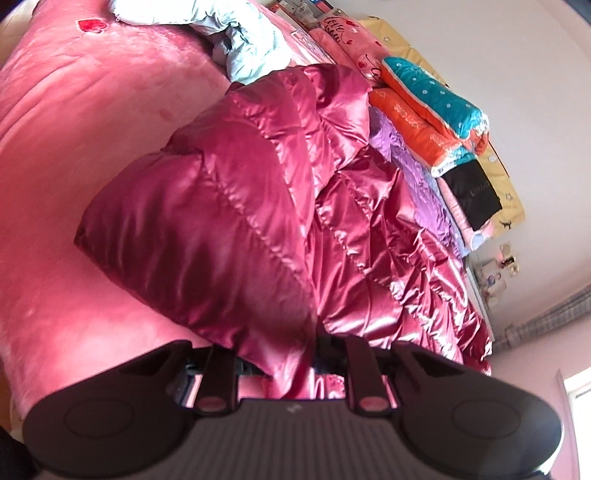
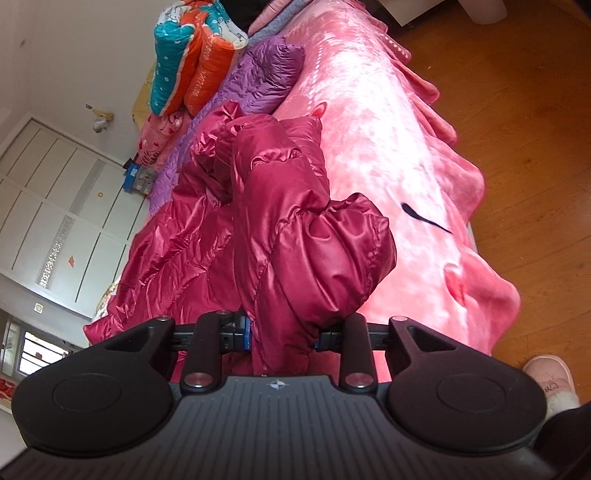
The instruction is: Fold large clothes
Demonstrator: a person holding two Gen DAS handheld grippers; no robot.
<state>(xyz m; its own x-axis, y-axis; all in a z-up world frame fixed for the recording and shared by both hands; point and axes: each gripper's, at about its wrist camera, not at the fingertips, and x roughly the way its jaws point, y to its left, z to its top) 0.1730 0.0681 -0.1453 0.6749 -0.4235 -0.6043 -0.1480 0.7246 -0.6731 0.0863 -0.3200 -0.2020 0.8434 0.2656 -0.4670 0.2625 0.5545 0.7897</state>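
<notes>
**Both grippers clamped on a crimson down jacket over a pink bed**

The left gripper [image 1: 277,354] has its jaws pressed in on a fold of the glossy crimson puffer jacket [image 1: 236,206]. The quilted fabric bulges up and away directly ahead of the fingers, filling the middle of that view. The left view is soft near the fingertips, so exactly which part of the garment it holds is hard to say; it looks like a hem or side panel.

The right gripper [image 2: 284,338] is likewise closed on the jacket [image 2: 295,236], pinching a bunched section with a gathered cuff swelling just ahead and to the right of its fingers. The rest of the coat trails away ahead and to the left of this gripper, lying crumpled on the bed.

Under the garment spreads a plush pink blanket [image 2: 388,147], extending ahead and right of the right gripper and left of the left gripper. Farther ahead of the right gripper, beyond the jacket, lies a purple quilted garment [image 2: 266,70], and past that a folded orange and teal quilt [image 2: 192,55]. Far ahead of the left gripper sits a pale blue garment [image 1: 236,33]. Wooden floor [image 2: 517,92] shows to the right gripper's right, with a pink slipper [image 2: 550,376] close beside its body.
</notes>
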